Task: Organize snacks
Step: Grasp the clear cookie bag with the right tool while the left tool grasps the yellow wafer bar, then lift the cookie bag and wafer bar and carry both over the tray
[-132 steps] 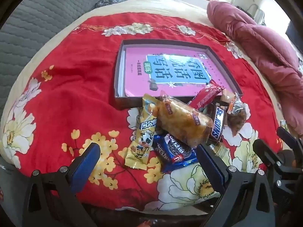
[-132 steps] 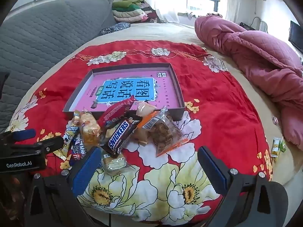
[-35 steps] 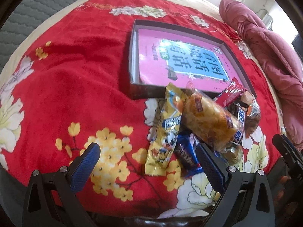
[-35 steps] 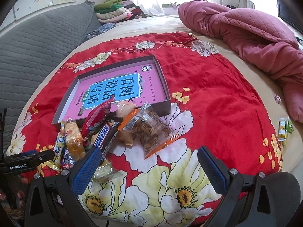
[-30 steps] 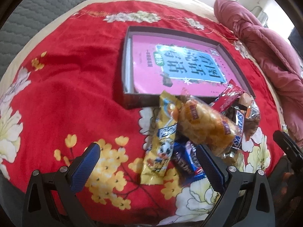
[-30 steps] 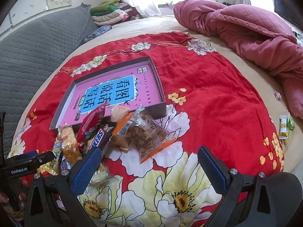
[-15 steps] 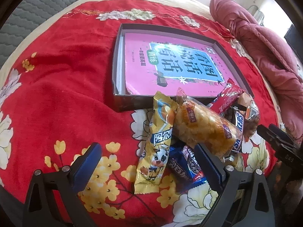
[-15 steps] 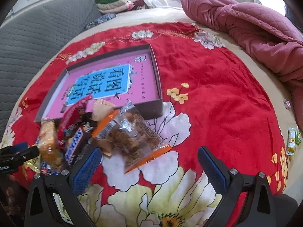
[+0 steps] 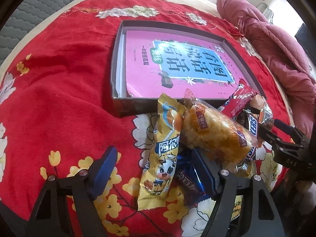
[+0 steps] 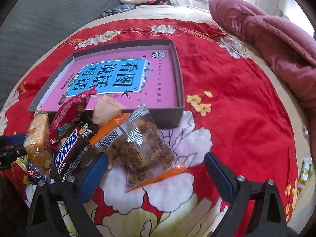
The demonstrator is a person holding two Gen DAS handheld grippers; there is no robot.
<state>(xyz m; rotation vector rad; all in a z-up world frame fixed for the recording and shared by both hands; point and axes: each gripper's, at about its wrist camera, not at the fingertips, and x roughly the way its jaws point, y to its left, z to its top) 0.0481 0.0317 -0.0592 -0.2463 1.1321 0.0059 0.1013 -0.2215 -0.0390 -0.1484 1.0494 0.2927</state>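
Note:
A pile of snacks lies in front of a shallow dark box point(image 9: 126, 106) with a pink book in it. In the left wrist view my left gripper point(image 9: 154, 169) is low over the pile. Its jaws are closing around a yellow cow-print packet point(image 9: 165, 150) and a blue packet point(image 9: 189, 175), and the pads touch neither. In the right wrist view my right gripper point(image 10: 156, 171) straddles a clear packet with orange edges point(image 10: 146, 148). Its jaws are closing too, with the pads still apart from it. A Snickers bar point(image 10: 69, 152) and an orange bread packet point(image 9: 213, 136) lie between the two grippers.
A red flowered cloth point(image 10: 237, 98) covers the bed. A pink quilt point(image 10: 276, 39) is heaped at the far right and a grey quilted cushion point(image 10: 49, 9) at the far left. A small yellow-green packet point(image 10: 305, 169) lies near the right edge.
Both grippers have come down closer to the snack pile and their jaws have narrowed, the left more than the right. The right view has rolled a little.

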